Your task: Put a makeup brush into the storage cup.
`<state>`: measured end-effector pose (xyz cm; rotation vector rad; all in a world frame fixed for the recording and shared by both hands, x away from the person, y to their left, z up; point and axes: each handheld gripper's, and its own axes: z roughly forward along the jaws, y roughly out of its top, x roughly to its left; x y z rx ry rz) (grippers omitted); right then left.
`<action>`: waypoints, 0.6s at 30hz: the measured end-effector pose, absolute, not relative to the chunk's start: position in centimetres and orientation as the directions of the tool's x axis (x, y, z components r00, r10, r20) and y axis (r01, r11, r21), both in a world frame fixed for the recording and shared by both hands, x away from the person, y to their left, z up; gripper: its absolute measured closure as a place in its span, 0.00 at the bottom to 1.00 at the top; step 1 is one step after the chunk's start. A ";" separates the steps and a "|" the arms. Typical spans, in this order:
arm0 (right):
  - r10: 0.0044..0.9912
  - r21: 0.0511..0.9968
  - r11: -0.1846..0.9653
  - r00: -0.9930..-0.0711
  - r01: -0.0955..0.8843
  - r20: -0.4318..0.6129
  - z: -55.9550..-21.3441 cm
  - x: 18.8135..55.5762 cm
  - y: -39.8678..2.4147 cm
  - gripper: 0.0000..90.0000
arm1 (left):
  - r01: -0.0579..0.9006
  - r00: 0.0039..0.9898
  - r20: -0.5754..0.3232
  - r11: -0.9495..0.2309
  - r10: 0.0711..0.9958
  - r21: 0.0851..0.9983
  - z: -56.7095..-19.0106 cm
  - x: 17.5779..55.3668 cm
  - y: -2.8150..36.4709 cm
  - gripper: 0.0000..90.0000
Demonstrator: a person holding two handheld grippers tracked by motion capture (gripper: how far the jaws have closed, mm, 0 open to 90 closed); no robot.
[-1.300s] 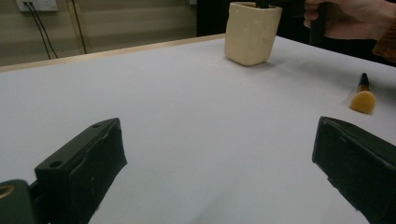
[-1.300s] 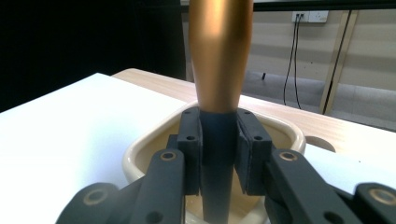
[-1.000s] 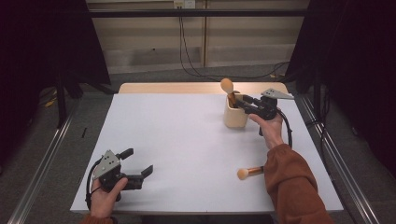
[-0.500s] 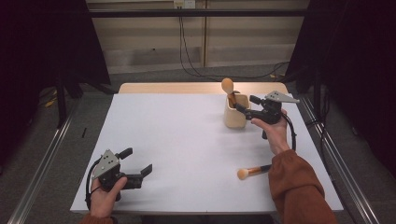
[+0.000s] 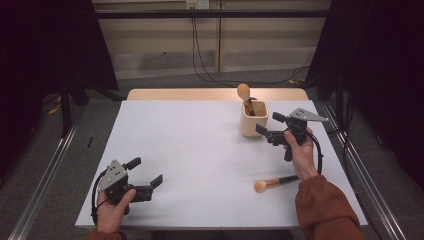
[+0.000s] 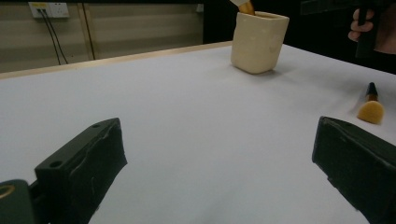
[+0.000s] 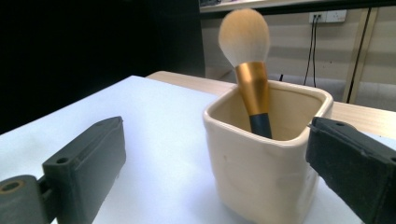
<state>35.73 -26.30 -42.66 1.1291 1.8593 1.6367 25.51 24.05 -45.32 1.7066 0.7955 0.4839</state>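
hidden bits: the lower handle of the standing brush (image 7: 252, 86) disappears down inside the cup (image 7: 261, 177), so you can't see where its tip rests. In the left gripper view just a sliver of its gold collar pokes in at the top edge.
cut off: in the right gripper view the cup's base runs off the bottom of the picture and its right side sits behind the right-hand jaw. In the high view the far end of the loose brush (image 5: 274, 182) slips under the person's right wrist.
hard to tell: whether the standing brush leans on the cup's rim or not, honestly can't say from these shots.
right gripper (image 5: 272, 129): jaws wide apart and they've just been opening, nothing between the pads. It sits just beside the cup on its right in the high view, jaws pointing at it, not touching it as far as I can see.
left gripper (image 5: 147, 176): jaws spread wide too, holding nothing, parked over the near-left corner of the table (image 5: 190, 150), well away from everything.
standing brush: upright-ish in the cup, fluffy head up, tilted a bit.
cup: cream, squarish, at the far right part of the white tabletop.
loose brush: lying flat near the right front edge, bristle head pointing left, well apart from the cup.
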 end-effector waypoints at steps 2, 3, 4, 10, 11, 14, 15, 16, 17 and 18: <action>0.789 0.956 -0.019 -0.583 0.293 0.195 -42.5 35.2 -26.2 0.02 | 0.253 0.683 -0.068 -0.148 0.727 0.956 -45.3 25.5 24.1 0.03; 0.793 0.956 -0.010 -0.580 0.294 0.187 -42.5 35.0 -26.2 0.01 | 0.250 0.683 -0.065 -0.149 0.727 0.957 -45.3 25.5 24.1 0.03; 0.800 0.954 -0.010 -0.570 0.298 0.187 -42.6 34.7 -26.2 0.01 | 0.250 0.684 -0.067 -0.147 0.727 0.957 -45.3 25.5 24.2 0.03; 0.830 0.959 0.000 -0.535 0.283 0.158 -43.0 32.8 -26.3 0.01 | 0.245 0.682 -0.067 -0.142 0.729 0.959 -45.2 25.5 24.2 0.03; 0.832 0.958 0.008 -0.533 0.287 0.153 -42.9 32.5 -26.3 0.01 | 0.246 0.682 -0.066 -0.143 0.729 0.959 -45.2 25.5 24.2 0.03; 0.824 0.958 -0.003 -0.542 0.288 0.165 -42.9 31.6 -26.8 0.02 | 0.247 0.681 -0.067 -0.142 0.730 0.959 -45.2 25.4 24.2 0.03; 0.827 0.959 0.012 -0.541 0.283 0.150 -42.9 31.4 -26.9 0.02 | 0.246 0.681 -0.067 -0.142 0.729 0.959 -45.2 25.4 24.2 0.03; 0.831 0.958 0.023 -0.538 0.287 0.141 -42.9 31.1 -27.1 0.02 | 0.247 0.681 -0.067 -0.142 0.729 0.959 -45.2 25.4 24.2 0.03; 0.832 0.957 0.024 -0.536 0.289 0.141 -43.0 30.8 -27.3 0.02 | 0.246 0.680 -0.068 -0.140 0.730 0.959 -45.2 25.4 24.2 0.03; 0.833 0.954 0.027 -0.535 0.297 0.143 -43.0 30.5 -27.5 0.01 | 0.246 0.681 -0.069 -0.139 0.729 0.959 -45.2 25.4 24.2 0.03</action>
